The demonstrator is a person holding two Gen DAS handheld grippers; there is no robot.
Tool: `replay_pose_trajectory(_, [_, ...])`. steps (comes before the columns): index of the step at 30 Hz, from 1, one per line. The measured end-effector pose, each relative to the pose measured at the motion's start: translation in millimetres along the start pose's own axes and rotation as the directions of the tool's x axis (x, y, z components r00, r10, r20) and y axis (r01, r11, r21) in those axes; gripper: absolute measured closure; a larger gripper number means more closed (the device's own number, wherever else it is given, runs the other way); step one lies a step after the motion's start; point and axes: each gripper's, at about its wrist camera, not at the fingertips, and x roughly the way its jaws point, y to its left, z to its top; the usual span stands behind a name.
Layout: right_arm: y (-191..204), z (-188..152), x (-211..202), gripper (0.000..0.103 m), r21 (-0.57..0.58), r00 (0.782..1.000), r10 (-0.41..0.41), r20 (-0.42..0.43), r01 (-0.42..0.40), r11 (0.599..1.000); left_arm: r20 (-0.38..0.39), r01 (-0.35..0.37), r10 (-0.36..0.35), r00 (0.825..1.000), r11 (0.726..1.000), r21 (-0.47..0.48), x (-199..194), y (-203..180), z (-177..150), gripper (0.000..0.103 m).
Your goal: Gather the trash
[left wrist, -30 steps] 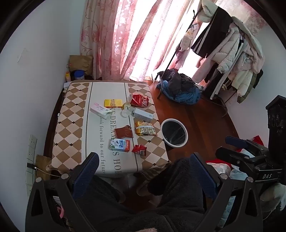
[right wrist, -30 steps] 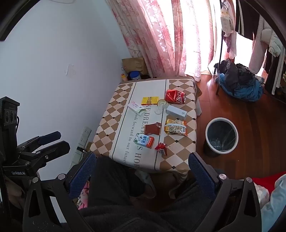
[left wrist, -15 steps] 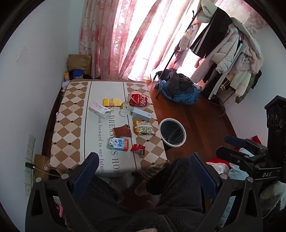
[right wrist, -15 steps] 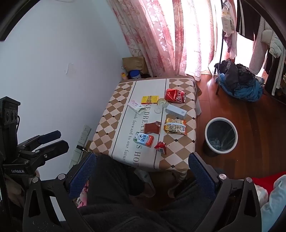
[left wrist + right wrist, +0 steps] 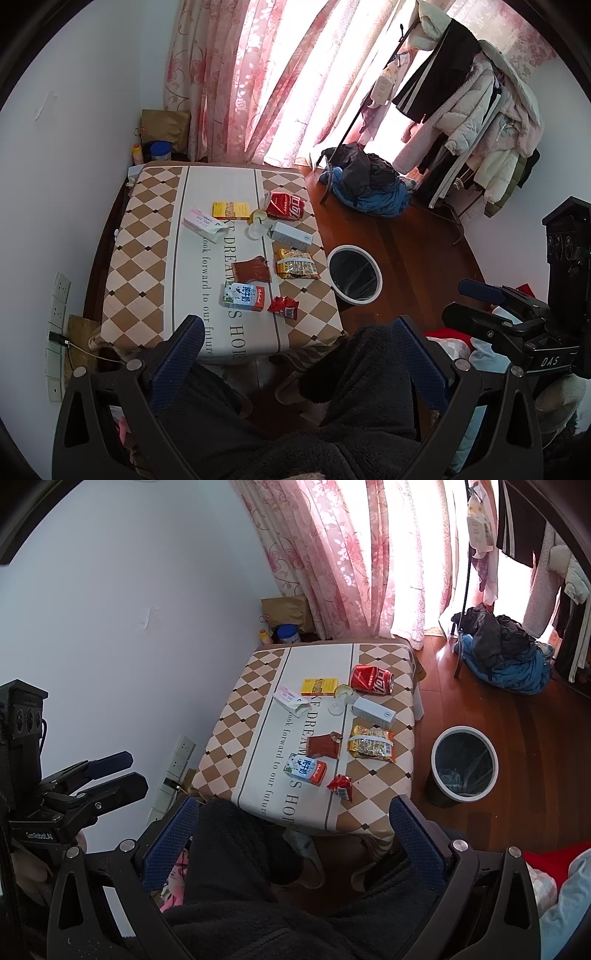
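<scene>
Trash lies scattered on the checkered table [image 5: 144,236] [image 5: 236,738]: a milk carton [image 5: 243,296] [image 5: 306,770], a small red wrapper [image 5: 283,306] [image 5: 340,785], a brown wrapper [image 5: 252,269], a yellow snack packet [image 5: 296,263] [image 5: 371,744], a white box [image 5: 290,236], a red chip bag [image 5: 285,205] [image 5: 371,679], a yellow box [image 5: 231,210] and a tissue pack [image 5: 205,224]. A white-rimmed bin [image 5: 354,275] [image 5: 463,766] stands on the floor right of the table. My left gripper [image 5: 297,332] and right gripper [image 5: 294,812] hang open and empty, high above the table's near edge.
A person's dark fleece legs [image 5: 354,406] fill the space under both grippers. A pile of clothes [image 5: 369,184] and a loaded coat rack [image 5: 472,99] stand at the back right on the wooden floor. Pink curtains [image 5: 258,74] and a white wall [image 5: 110,609] bound the table.
Both views have shifted only slightly. Nothing on the table has moved, and both grippers stay open and empty.
</scene>
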Motion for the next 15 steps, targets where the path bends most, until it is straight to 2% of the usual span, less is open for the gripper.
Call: replay_pose_trajectory(15, [2.1,-1.7,2.8,0.000,-0.007,1.000,0.013,-0.003,-0.013,1.000,0.000,0.010,-0.010,1.000,1.000,-0.008,-1.5,-1.6,0.1,0.000])
